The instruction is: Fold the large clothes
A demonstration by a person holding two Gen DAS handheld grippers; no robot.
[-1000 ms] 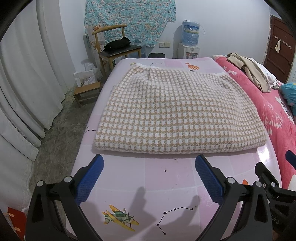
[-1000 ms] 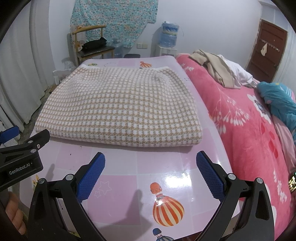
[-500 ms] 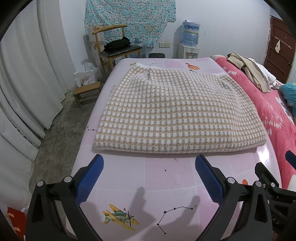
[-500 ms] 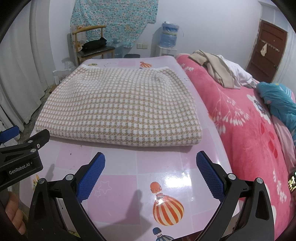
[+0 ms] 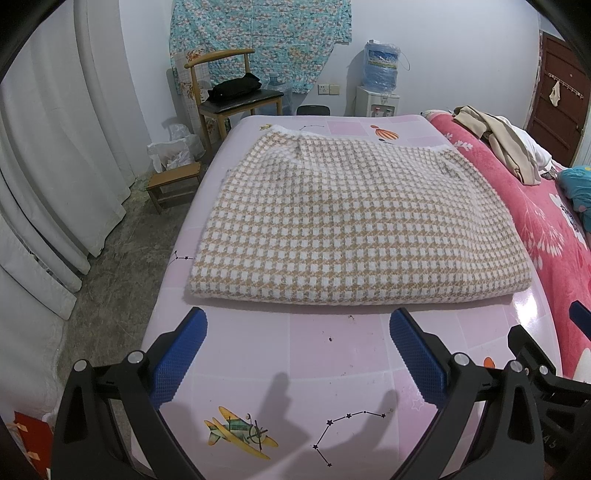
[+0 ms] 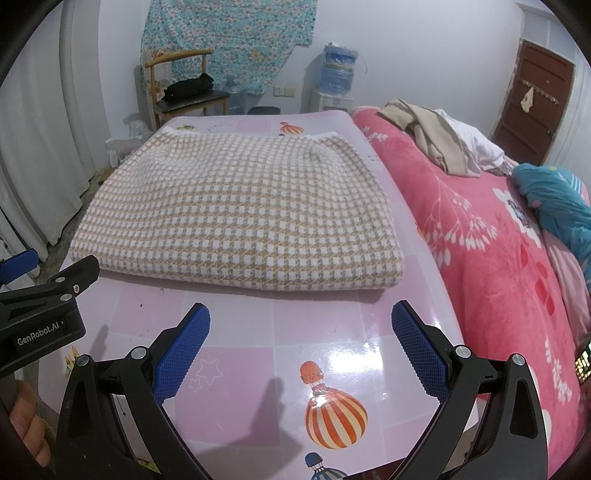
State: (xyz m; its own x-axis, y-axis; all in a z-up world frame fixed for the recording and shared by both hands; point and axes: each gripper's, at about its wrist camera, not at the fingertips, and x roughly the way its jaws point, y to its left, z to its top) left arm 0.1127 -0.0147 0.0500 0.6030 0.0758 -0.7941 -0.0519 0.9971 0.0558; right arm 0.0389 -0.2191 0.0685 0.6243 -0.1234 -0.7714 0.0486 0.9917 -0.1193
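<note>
Pale walls and long white curtains (image 5: 48, 177) enclose a room where a glossy pink table (image 5: 332, 354), printed with balloons, an aeroplane and star patterns, fills the middle. Lying flat on that table is the folded tan-and-white houndstooth knit garment (image 5: 351, 225), thick and fuzzy, roughly trapezoid, its doubled near edge rounded. To the table's right spreads a plush pink floral blanket (image 6: 491, 236) carrying crumpled beige and white clothes (image 6: 432, 136) and a teal bundle cut off by the frame edge. Beyond the table stand a wooden chair (image 5: 229, 96) holding a black bag, a floral teal cloth (image 5: 258, 33) pinned to the wall, and a water dispenser with a blue bottle (image 5: 380, 62).

Nearest the table's front edge, the left gripper (image 5: 297, 349) and right gripper (image 6: 301, 343) hover with blue textured pads spread wide, empty, clear of the garment. Part of a hand (image 6: 27, 424) shows at the right view's lower left corner, mostly hidden.
</note>
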